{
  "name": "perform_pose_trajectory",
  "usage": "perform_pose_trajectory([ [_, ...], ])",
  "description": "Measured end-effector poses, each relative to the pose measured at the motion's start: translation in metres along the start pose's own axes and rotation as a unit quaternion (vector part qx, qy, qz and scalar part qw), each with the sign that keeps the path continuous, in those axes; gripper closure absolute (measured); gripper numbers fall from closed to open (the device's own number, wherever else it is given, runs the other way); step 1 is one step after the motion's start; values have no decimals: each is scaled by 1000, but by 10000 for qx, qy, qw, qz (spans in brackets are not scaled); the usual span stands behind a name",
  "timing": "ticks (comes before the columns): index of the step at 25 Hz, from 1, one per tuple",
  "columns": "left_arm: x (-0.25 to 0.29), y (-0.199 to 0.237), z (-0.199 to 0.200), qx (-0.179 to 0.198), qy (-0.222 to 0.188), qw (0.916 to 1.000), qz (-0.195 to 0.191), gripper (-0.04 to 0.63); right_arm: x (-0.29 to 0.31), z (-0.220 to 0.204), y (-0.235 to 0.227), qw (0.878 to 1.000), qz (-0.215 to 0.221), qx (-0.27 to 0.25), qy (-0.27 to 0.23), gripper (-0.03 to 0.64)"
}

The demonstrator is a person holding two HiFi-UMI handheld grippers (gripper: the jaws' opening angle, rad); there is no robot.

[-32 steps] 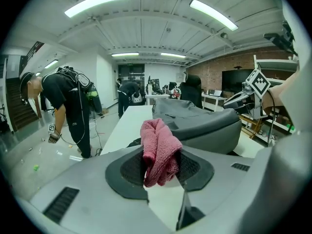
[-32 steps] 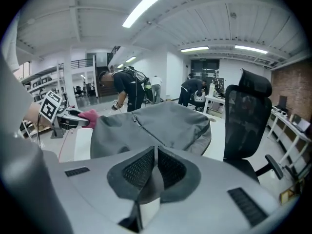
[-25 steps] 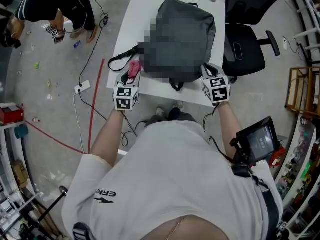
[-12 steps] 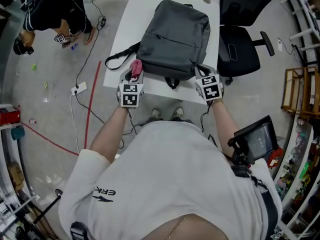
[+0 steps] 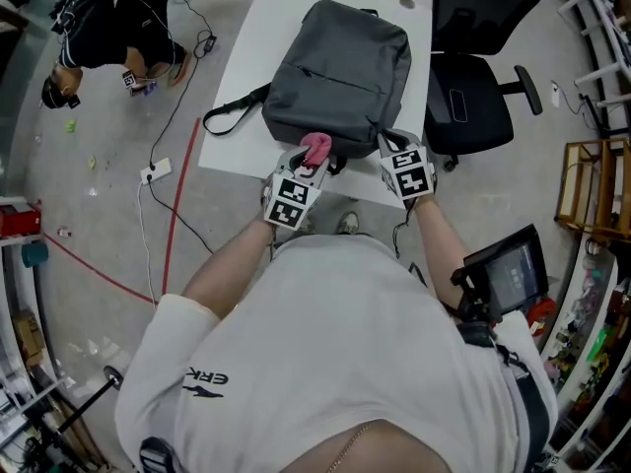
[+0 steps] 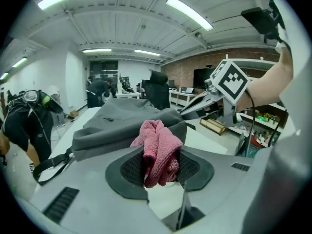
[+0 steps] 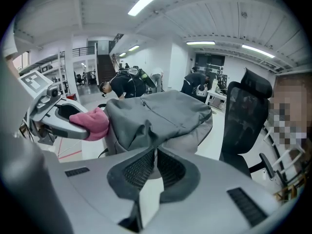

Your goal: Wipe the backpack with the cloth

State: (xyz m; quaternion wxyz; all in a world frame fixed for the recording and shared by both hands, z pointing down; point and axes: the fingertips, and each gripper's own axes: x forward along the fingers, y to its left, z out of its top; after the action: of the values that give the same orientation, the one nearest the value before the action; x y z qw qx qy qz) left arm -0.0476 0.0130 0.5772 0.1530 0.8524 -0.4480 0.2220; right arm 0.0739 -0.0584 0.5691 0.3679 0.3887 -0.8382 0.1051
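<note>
- Pinching a bunched-up pink cloth [image 6: 158, 147] w/ the left gripper [image 6: 161, 165], jaws pressed in on it from both sides, top of the cloth poking up past the tips.
- Pushing that cloth up against the near edge of the grey backpack [image 5: 340, 67], right ahead of the left gripper. Looks like contact in the right gripper view too.
- Nipping a fold of backpack fabric w/ the right gripper [image 7: 155, 165], jaws nearly together w/ nothing but the fabric between them.
- Holding both grippers side by side at the bag's near edge, close but apart, left one angled in toward the right one.
- Backpack lying flat on a white table [image 5: 246, 77], stretching away in front of both grippers, zip side up.
- Black strap [image 5: 232, 114] trailing off the bag, out past the left side of the left gripper and over the table edge.
- Black office chair [image 5: 473, 87] beyond the right gripper and off to its right, just beside the table.
- Another person [image 5: 108, 18] in dark clothes well off to the left of the left gripper, down on the floor side. Can't tell what they're doing.
</note>
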Motion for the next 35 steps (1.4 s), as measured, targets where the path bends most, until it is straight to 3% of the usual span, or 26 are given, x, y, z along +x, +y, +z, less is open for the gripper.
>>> perform_pose_trajectory([
  [5,25,-66,20,335,-75,9955,-886,465,-3,-2,-3,10000,28,-16,-10,611],
  [11,26,-68,22,225,-149,9953,-928,465,-4,-4,-8,10000,38,-11,-2,611],
  [14,10,-37,15,41,-278,9976,-635,465,-3,-5,-9,10000,35,24,-22,611],
  [19,-31,46,-6,-445,-268,9981,337,465,-4,-4,-12,10000,7,67,-48,611],
  [21,-48,83,-17,-683,-242,9939,837,463,-4,-3,-13,10000,-14,81,-55,611],
  [25,-63,140,-48,-1310,38,9767,1700,465,-4,-1,-14,9999,-63,104,-62,611],
  [27,-58,147,-62,-1436,264,9726,1810,464,-2,-2,-12,9999,-72,117,-40,611],
  [29,-45,140,-68,-1385,419,9746,1707,464,-1,-3,-10,9999,-69,120,-24,611],
  [35,-30,120,-59,-1379,405,9765,1604,465,0,-2,-4,9999,-77,121,0,611],
])
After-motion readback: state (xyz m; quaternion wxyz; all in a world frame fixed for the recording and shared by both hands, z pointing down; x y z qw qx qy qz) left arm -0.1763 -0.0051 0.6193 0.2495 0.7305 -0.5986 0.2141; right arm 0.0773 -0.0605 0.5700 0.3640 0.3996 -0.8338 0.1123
